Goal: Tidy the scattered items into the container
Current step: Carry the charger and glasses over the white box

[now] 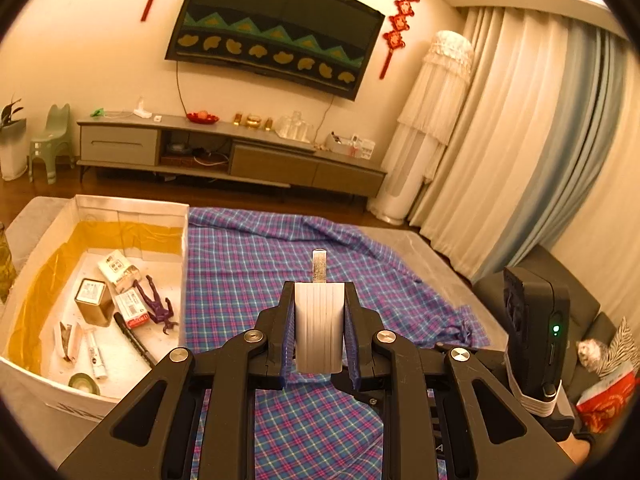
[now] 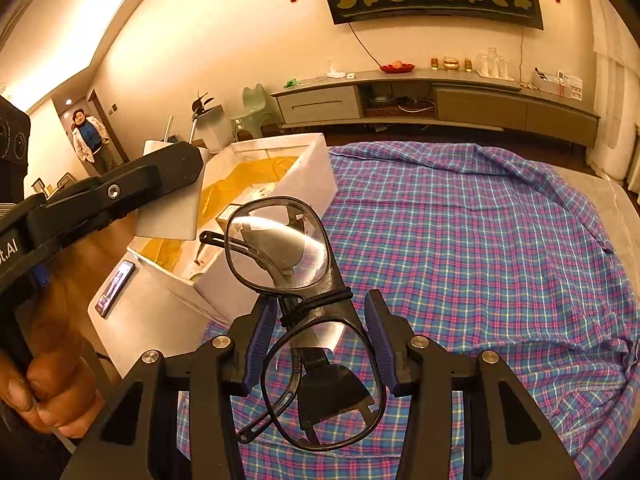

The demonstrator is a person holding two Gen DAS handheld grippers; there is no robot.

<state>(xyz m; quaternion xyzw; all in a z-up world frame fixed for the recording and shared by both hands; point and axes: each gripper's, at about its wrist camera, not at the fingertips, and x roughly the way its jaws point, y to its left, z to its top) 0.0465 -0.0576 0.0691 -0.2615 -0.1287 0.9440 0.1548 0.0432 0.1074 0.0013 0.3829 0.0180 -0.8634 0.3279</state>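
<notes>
The left gripper (image 1: 319, 316) is clenched on a white scraper (image 1: 319, 322), pads flat against its ribbed handle so the narrow metal blade points straight ahead of the fingers and cannot swing. The box (image 1: 132, 210) lies ahead and to this gripper's left, its near wall just beside the left finger; inside, on the white floor between yellow-lined walls, are a tin (image 1: 94, 300), small cartons, a purple figure (image 1: 156, 304), a pen, a tube and a roll of tape. The plaid cloth (image 1: 260, 248) runs beneath and ahead of the fingers. The right gripper (image 2: 320, 336) carries glasses (image 2: 280, 240), one lens standing up ahead of the fingers and the other hanging back toward the camera; a black band wraps the bridge between the pads. The jaws stand visibly apart, the right pad clear of the frame, so whether they grip it or it merely hangs there I cannot tell. Ahead and to its left is the box, with the left gripper and scraper above the box's near side. Holding both items high and pointed at the box looks like preparation for dropping them in; the glasses seem the less secure load.
</notes>
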